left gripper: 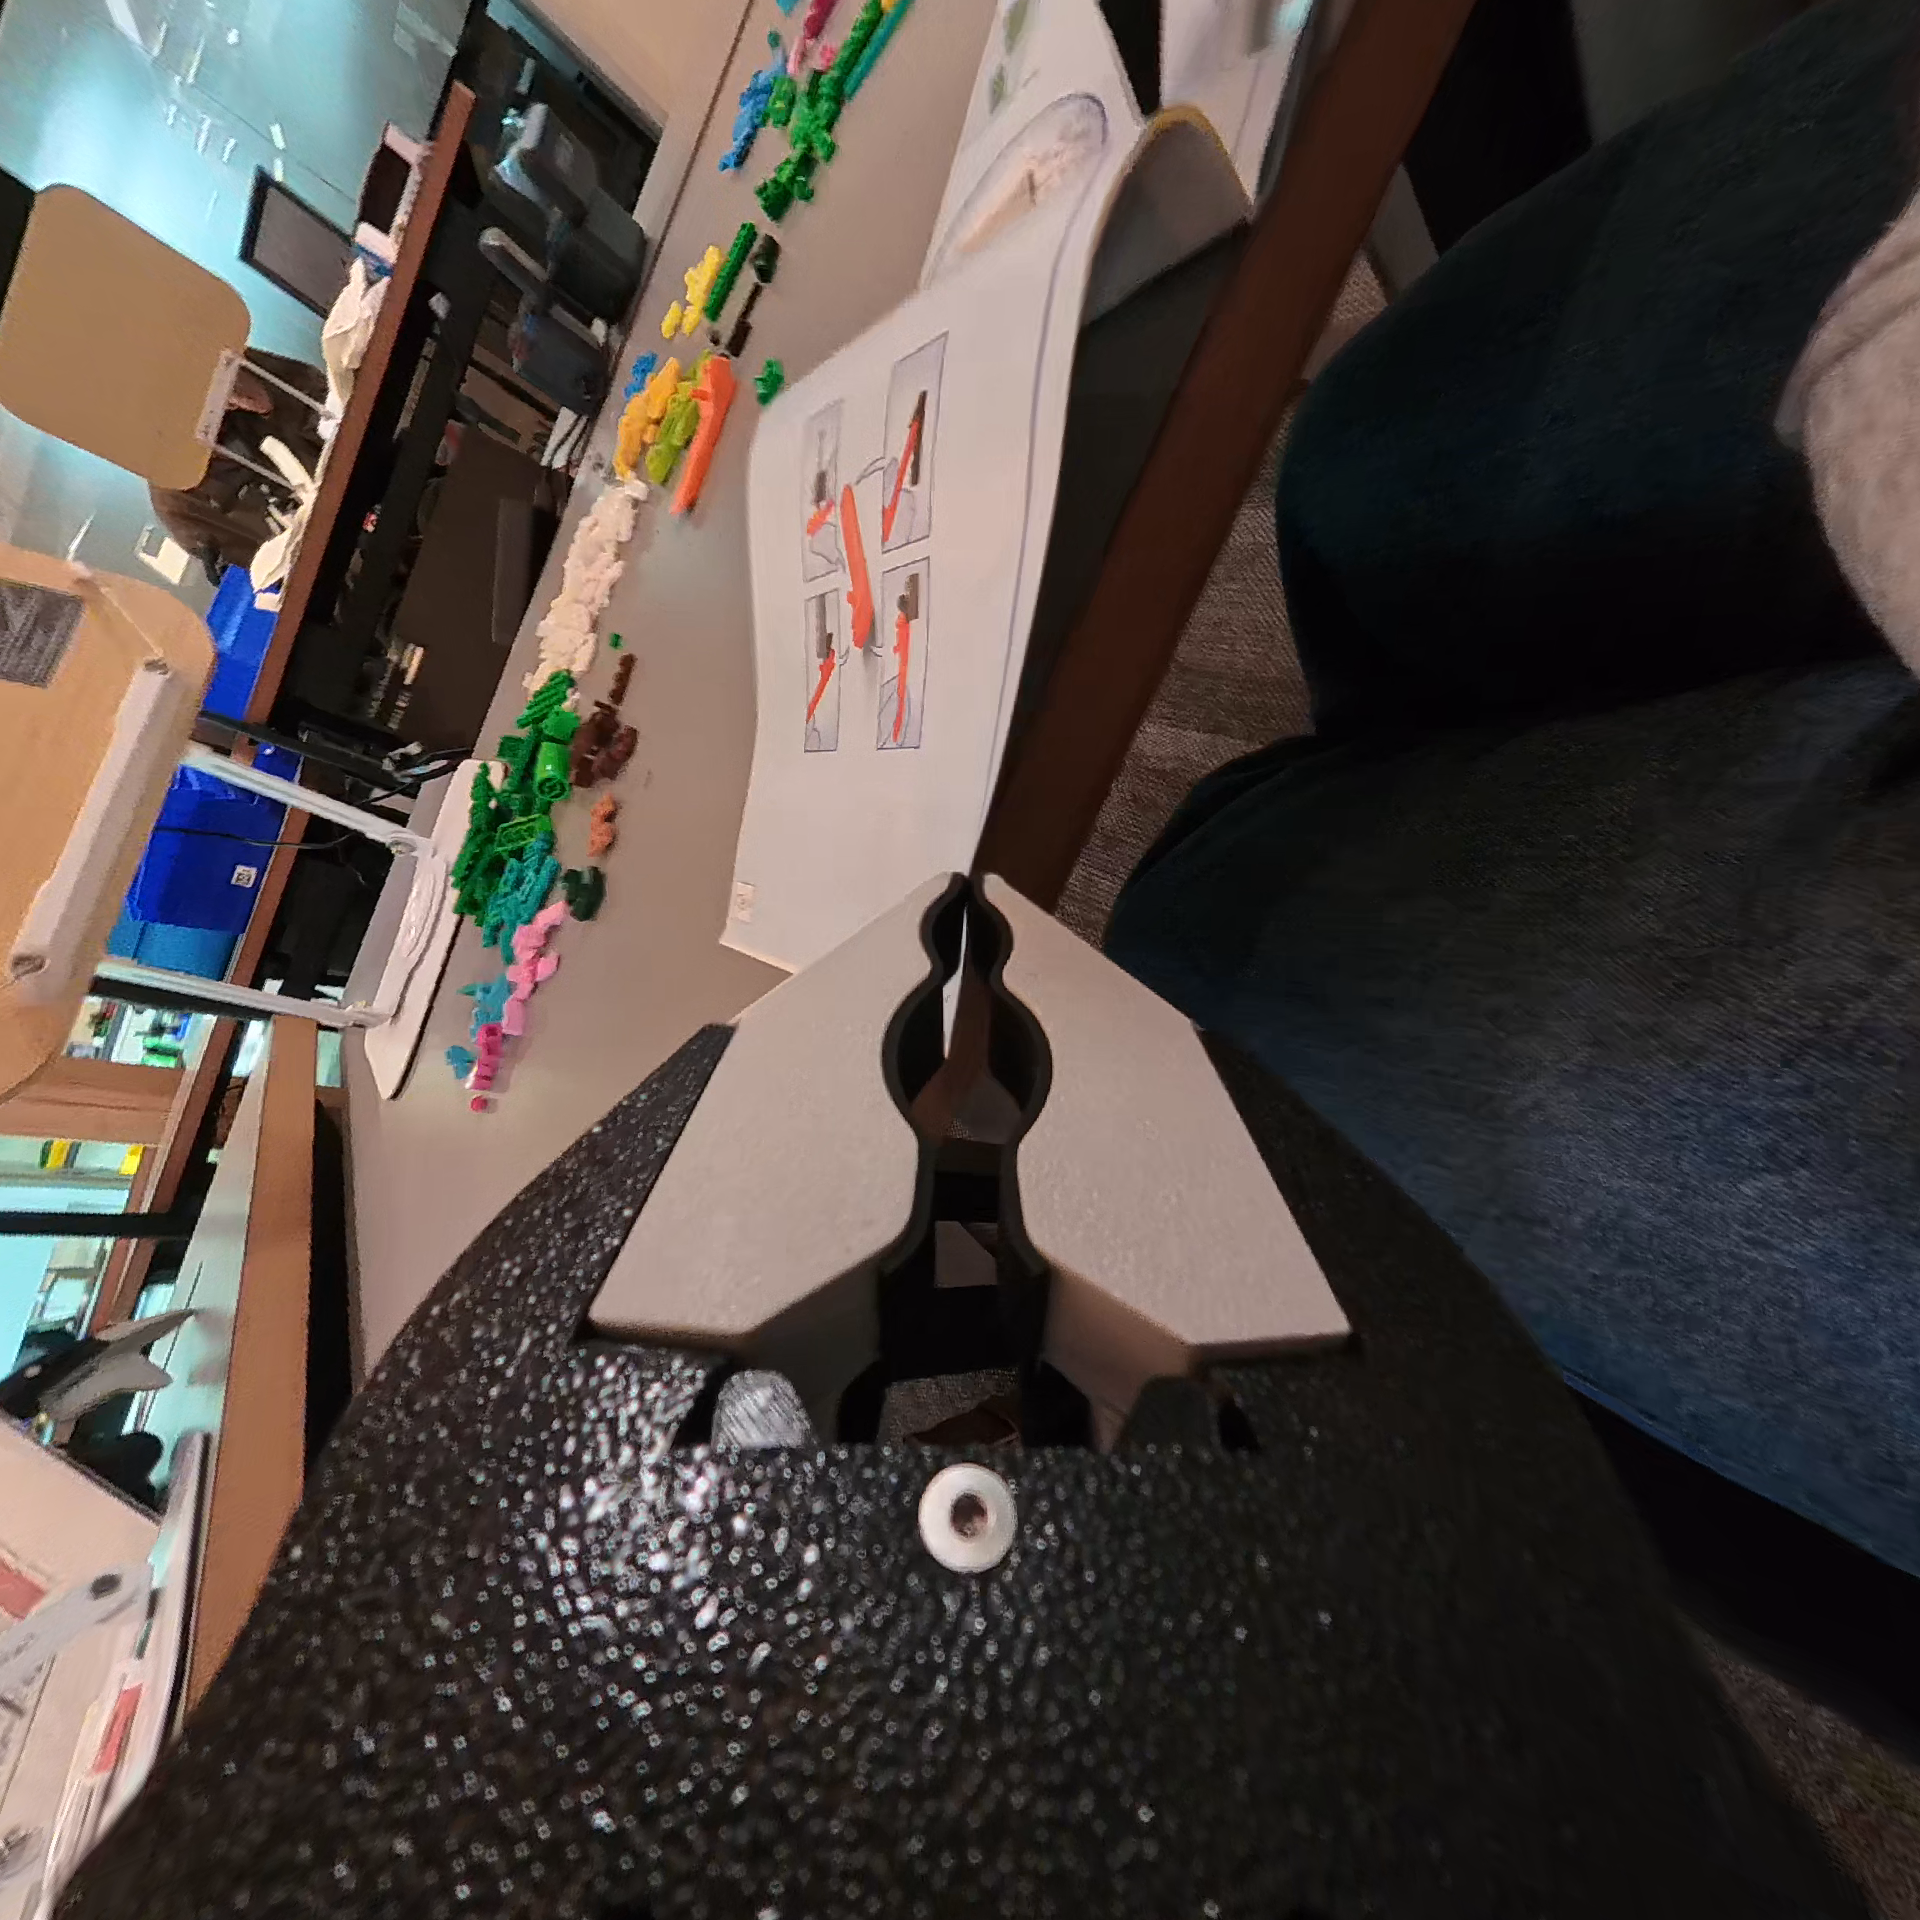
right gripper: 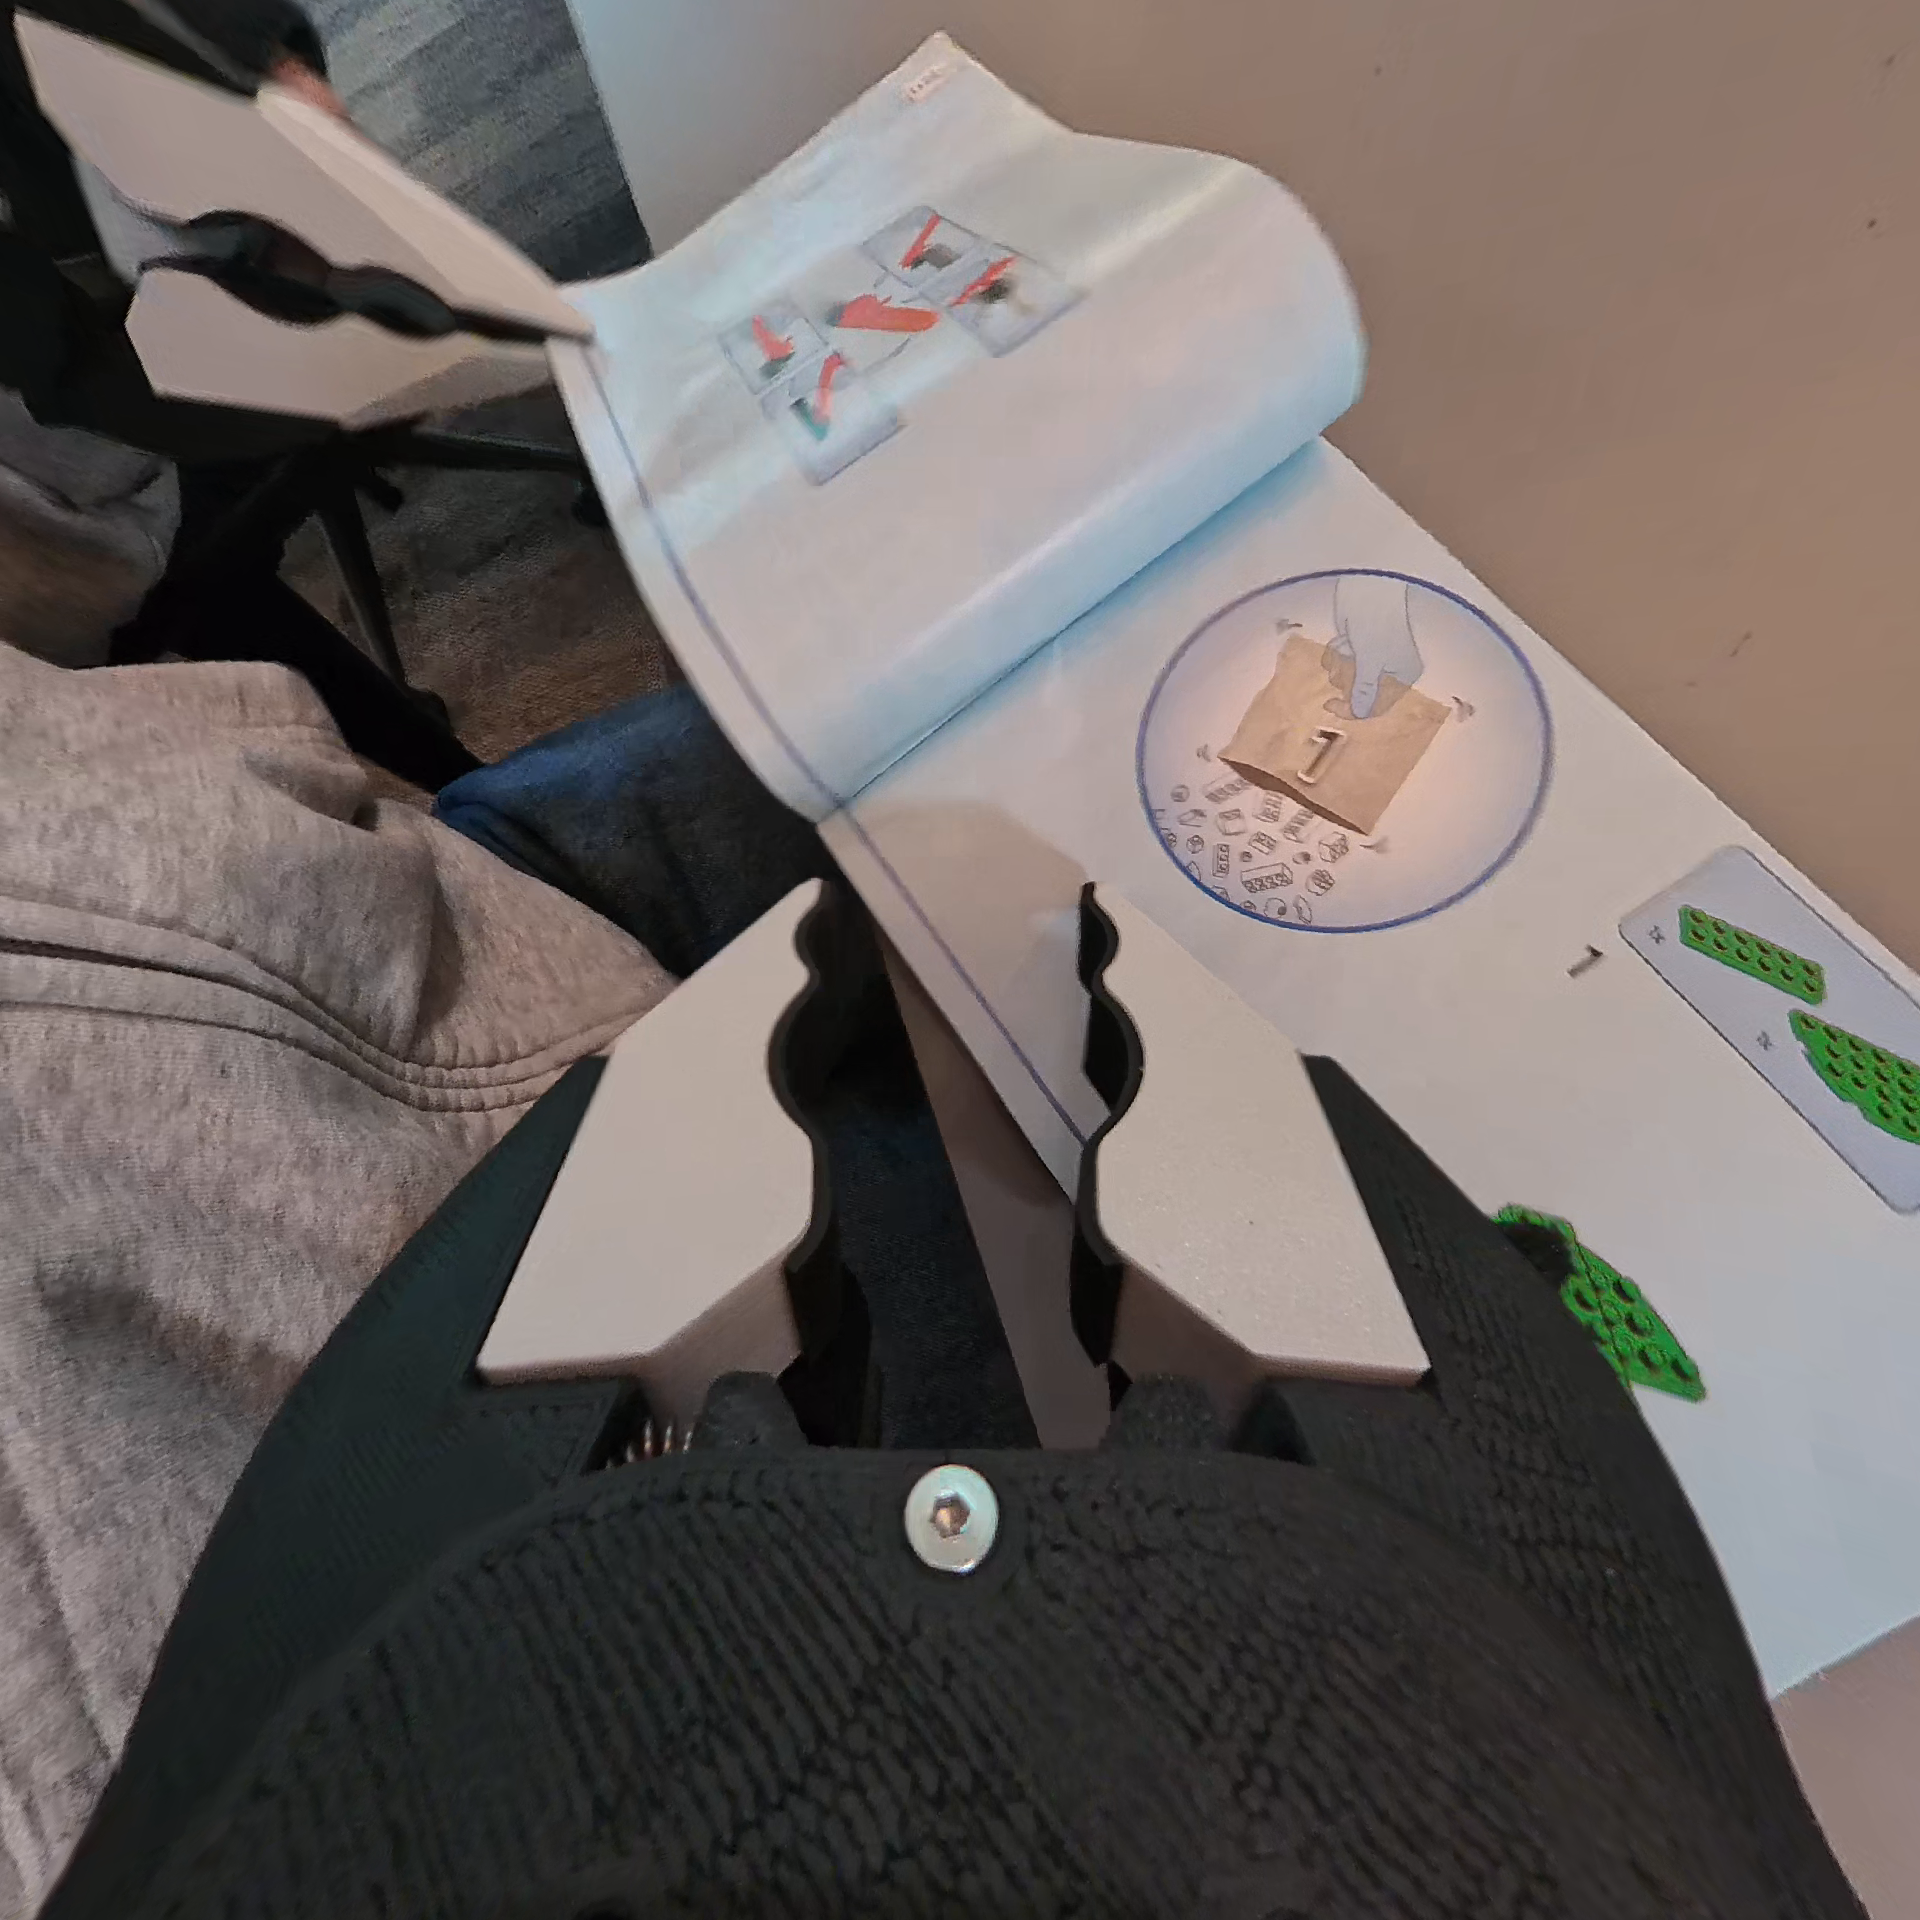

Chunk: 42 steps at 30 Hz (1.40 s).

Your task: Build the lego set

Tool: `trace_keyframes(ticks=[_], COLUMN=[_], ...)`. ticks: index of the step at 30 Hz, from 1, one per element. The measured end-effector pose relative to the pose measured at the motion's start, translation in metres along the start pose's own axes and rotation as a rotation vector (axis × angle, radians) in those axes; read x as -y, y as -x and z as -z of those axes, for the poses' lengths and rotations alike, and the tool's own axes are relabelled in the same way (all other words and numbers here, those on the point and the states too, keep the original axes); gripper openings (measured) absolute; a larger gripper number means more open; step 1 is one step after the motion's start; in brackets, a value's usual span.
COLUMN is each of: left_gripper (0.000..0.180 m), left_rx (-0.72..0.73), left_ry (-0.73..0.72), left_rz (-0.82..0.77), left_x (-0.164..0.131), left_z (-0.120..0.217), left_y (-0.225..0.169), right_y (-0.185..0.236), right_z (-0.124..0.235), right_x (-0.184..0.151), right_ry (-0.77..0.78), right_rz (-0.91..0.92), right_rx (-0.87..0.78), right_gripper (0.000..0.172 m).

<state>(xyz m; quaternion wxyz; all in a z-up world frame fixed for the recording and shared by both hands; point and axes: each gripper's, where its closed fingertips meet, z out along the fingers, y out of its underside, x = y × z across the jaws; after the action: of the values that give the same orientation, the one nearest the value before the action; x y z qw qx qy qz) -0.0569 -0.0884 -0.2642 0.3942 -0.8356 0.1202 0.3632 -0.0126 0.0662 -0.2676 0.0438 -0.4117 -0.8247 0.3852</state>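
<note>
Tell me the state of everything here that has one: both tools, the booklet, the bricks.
Left tool: shut, pinching the page's edge.
Right tool: open, astride the booklet's near edge.
Instruction booklet: open on the table.
Page: lifted and curled.
Toy bricks: loose, in piles by colour.
Green plate: flat on the booklet.
</note>
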Motion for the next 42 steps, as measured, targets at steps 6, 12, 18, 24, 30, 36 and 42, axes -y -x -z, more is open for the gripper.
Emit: trace_keyframes(ticks=[6, 12, 18, 24, 30, 36, 42], left_gripper=[0.0, 0.0, 0.0, 0.0, 0.0, 0.0, 0.0], left_rx=[0.192, 0.245, 0.249, 0.298, 0.333, 0.343, 0.273], left_ry=[-0.054, -0.131, -0.248, -0.255, -0.261, -0.223, -0.111], left_rz=[0.176, 0.262, 0.391, 0.374, 0.379, 0.384, 0.439], left_x=[0.035, 0.078, 0.108, 0.122, 0.122, 0.102, 0.064], left_z=[0.012, 0.019, 0.031, 0.039, 0.052, 0.069, 0.062], left_y=[0.057, 0.1, 0.128, 0.146, 0.151, 0.146, 0.119], right_y=[-0.001, -0.017, -0.015, -0.01, -0.001, -0.001, -0.021], right_z=[-0.011, 0.001, 0.001, -0.004, -0.005, 0.012, 0.034], right_x=[-0.004, 0.011, 0.006, 0.001, -0.001, 0.01, 0.016], right_ry=[0.026, -0.023, -0.038, -0.043, -0.061, -0.141, -0.164], right_rz=[0.342, 0.516, 0.512, 0.541, 0.591, 0.59, 0.574], right_rx=[-0.199, -0.448, -0.466, -0.501, -0.52, -0.597, -0.679], right_gripper=[0.089, 0.088, 0.085, 0.072, 0.049, 0.009, 0.002])
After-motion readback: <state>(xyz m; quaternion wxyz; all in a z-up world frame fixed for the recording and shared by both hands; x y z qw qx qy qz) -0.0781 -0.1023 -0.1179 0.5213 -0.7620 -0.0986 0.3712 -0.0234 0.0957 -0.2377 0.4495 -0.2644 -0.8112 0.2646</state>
